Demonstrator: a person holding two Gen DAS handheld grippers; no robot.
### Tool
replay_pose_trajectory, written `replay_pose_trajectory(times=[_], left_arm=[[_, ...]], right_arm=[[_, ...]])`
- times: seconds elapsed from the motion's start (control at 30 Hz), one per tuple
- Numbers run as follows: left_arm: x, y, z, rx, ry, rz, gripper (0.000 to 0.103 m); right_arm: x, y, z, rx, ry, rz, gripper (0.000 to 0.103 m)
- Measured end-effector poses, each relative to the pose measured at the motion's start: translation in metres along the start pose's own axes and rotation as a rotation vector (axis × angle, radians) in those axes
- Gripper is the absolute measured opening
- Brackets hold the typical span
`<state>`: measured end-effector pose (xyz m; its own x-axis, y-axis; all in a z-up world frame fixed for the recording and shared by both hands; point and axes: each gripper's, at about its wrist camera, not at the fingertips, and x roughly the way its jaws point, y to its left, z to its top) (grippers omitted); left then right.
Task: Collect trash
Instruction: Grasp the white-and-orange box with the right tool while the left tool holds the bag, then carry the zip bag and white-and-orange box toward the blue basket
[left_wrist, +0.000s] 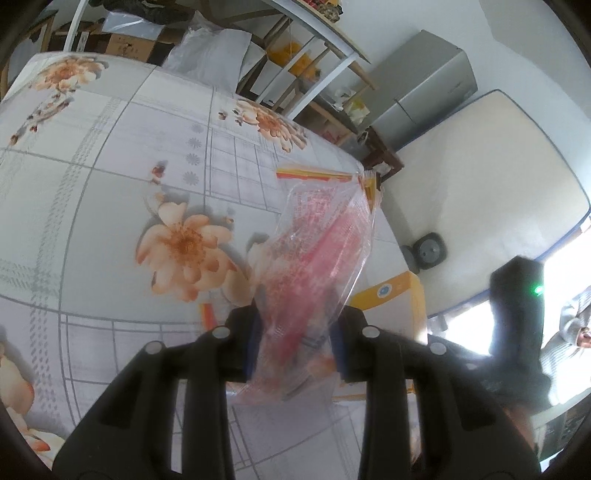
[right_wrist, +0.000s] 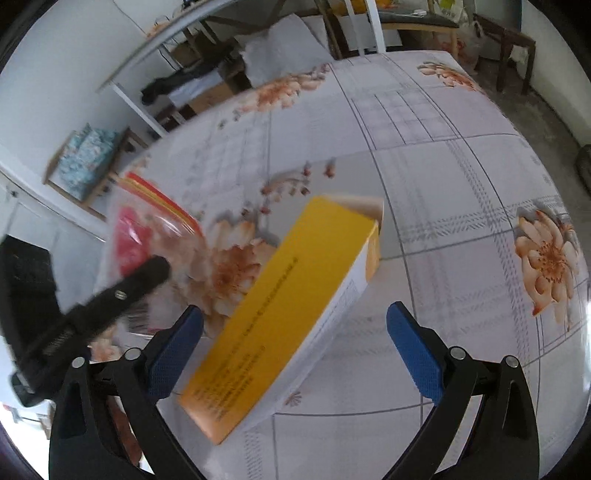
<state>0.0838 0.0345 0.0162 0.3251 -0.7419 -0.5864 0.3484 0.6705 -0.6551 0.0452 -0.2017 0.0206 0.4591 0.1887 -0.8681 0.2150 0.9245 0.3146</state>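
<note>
two claws at work over a flowered tablecloth (left_wrist: 110, 177). left gripper (left_wrist: 297, 343) clamped on a clear plastic bag (left_wrist: 317, 251), blue pads pressed against its lower part on either side, bag rising up and away from the fingertips, crinkled, with red contents inside and a red-and-yellow strip along its top edge. just behind the bag, to its right, a yellow box (left_wrist: 391, 295) with a white face and a round blue mark, partly hidden by the bag and the right finger. beyond that, off the table edge, pale floor, a small grey round device (left_wrist: 428, 253), a grey cabinet (left_wrist: 424, 85) against the wall. right gripper (right_wrist: 295, 339) spread wide, blue pads (right_wrist: 417, 354) well apart, the same yellow box (right_wrist: 291, 306) lying between them, tilted, long yellow face up and a white printed side turned toward the right finger; contact with either pad not clear from this view. to the left of the box, the plastic bag (right_wrist: 147, 236) again, blurred, with the black finger of the other gripper (right_wrist: 122, 291) in front of it. farther out, more cloth, orange blooms, grey grid lines, then wooden furniture and a white frame at the far edge.
</note>
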Motion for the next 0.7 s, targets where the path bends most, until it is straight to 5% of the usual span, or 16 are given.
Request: replay_pose_trajectory(times=[0.03,0.13,0.17,0.5,0.7], left_arm=[[0.002,0.0,0.0,0.001,0.005,-0.006,0.03],[0.003,-0.002,-0.003,0.012,0.016,-0.015,0.03],[0.006,-0.002,0.0,0.012,0.017,-0.019,0.03],[0.012,-0.003,0.001,0.047,0.019,0.014,0.031],[0.009,-0.009,0.002,0.081,-0.007,0.056,0.031]], right_arm=[[0.0,-0.001,-0.003,0.0,0.001,0.0,0.082],[0.005,0.001,-0.009,-0.005,0.015,-0.034,0.034],[0.007,-0.002,-0.011,0.006,0.02,-0.037,0.03],[-0.008,-0.012,-0.022,-0.066,-0.04,0.002,0.029],[-0.031,-0.021,0.001,-0.127,-0.133,-0.035,0.029]])
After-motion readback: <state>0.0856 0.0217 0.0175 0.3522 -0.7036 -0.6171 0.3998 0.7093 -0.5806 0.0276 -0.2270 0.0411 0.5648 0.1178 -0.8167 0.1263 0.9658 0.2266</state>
